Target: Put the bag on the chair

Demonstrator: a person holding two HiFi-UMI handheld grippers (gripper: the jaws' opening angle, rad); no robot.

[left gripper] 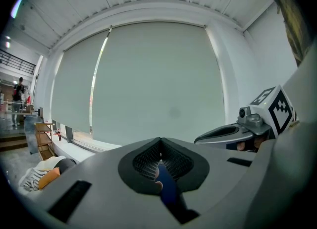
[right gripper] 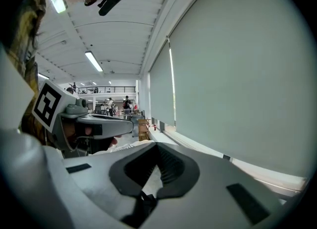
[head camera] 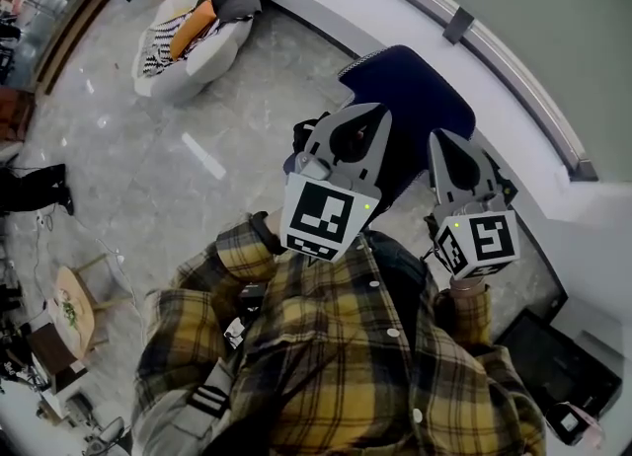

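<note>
A dark blue chair [head camera: 410, 99] stands on the grey floor right in front of me, partly hidden under both grippers. My left gripper [head camera: 365, 116] is held at chest height over its left side and is shut, its pads meeting with nothing between them [left gripper: 160, 146]. A strip of the blue chair [left gripper: 167, 188] shows through the slot behind the pads. My right gripper [head camera: 444, 140] hovers over the chair's right edge, also shut and empty [right gripper: 157, 148]. I cannot pick out the bag. A grey buckled strap [head camera: 212, 397] lies over the person's plaid shoulder.
A white lounge seat with an orange cushion [head camera: 193, 35] sits at the far left. A white window ledge [head camera: 513, 69] curves behind the chair. A black flat case [head camera: 553, 365] lies at the lower right, and a small wooden stool [head camera: 74, 311] stands at the left.
</note>
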